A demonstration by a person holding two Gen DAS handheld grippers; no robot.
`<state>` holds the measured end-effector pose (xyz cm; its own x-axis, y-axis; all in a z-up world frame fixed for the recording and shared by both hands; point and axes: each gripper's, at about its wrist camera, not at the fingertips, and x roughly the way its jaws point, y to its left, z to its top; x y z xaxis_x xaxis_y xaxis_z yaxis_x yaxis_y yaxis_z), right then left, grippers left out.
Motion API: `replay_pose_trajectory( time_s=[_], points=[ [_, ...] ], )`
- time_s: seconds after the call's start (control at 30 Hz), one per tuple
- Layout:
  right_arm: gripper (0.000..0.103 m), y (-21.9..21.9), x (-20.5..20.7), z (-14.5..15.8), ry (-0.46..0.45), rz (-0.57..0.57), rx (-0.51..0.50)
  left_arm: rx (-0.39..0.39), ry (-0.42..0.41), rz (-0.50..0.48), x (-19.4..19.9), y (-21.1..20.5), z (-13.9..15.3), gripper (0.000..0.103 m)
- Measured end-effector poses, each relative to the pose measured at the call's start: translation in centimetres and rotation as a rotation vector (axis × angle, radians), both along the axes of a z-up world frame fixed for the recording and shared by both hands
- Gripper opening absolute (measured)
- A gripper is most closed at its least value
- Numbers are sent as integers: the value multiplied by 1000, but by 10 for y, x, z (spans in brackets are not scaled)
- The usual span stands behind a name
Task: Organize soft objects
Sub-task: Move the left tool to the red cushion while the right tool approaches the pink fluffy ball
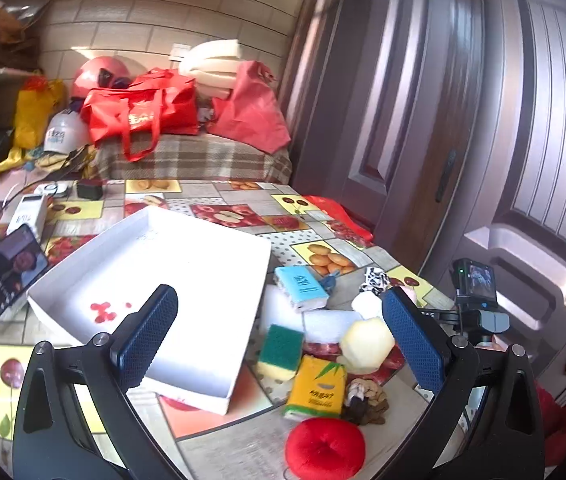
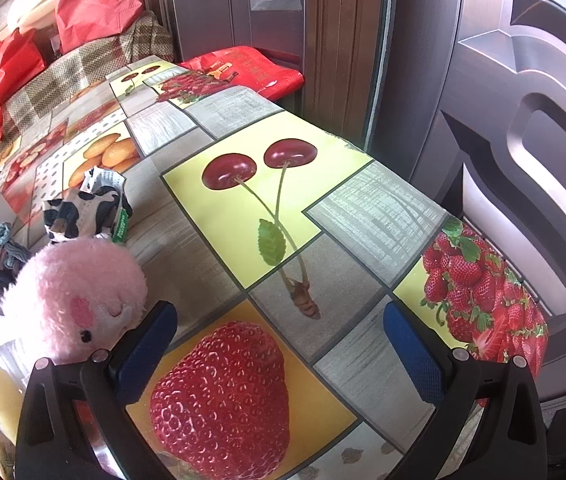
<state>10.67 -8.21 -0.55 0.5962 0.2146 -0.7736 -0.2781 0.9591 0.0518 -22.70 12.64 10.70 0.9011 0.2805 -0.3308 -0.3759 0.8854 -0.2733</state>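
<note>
Fluffy pink plush toy (image 2: 79,300) with stitched face sits on fruit-print bench (image 2: 347,208), touching right gripper (image 2: 281,354) left finger; jaws apart, empty. Bench right half bare to edge. Left gripper (image 1: 281,336) apart, empty, above one shallow white cardboard tray (image 1: 171,280); one round red plush cushion (image 1: 325,448) near front edge.

Left gripper (image 1: 279,338), right gripper (image 2: 281,346) spread wide.

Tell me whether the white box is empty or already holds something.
Empty: the white box shows only bare floor with red printed marks; the soft items lie outside.
</note>
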Motion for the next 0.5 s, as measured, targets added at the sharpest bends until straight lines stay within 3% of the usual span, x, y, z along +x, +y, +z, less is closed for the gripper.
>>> replay_pose_trajectory(
  time_s=[0.07, 0.13, 0.23, 0.33, 0.4, 0.5],
  points=[
    [103, -10, -4, 6, -21, 18, 94, -20, -17, 46, -16, 6, -16, 103],
    [103, -23, -14, 17, -85, 37, 198, -5, 41, 56, -19, 4, -26, 103],
    [103, -36, -38, 44, -288, 147, 322, 58, 147, 42, -8, -9, -35, 103],
    [103, -44, -62, 62, -482, 361, 437, 76, 200, -33, 1, -25, -43, 103],
    [103, -40, -66, 69, -476, 484, 436, 71, 250, -78, 8, -36, -50, 103],
    [103, -20, -61, 65, -384, 545, 290, 59, 337, -132, 21, -48, -65, 103]
  ],
)
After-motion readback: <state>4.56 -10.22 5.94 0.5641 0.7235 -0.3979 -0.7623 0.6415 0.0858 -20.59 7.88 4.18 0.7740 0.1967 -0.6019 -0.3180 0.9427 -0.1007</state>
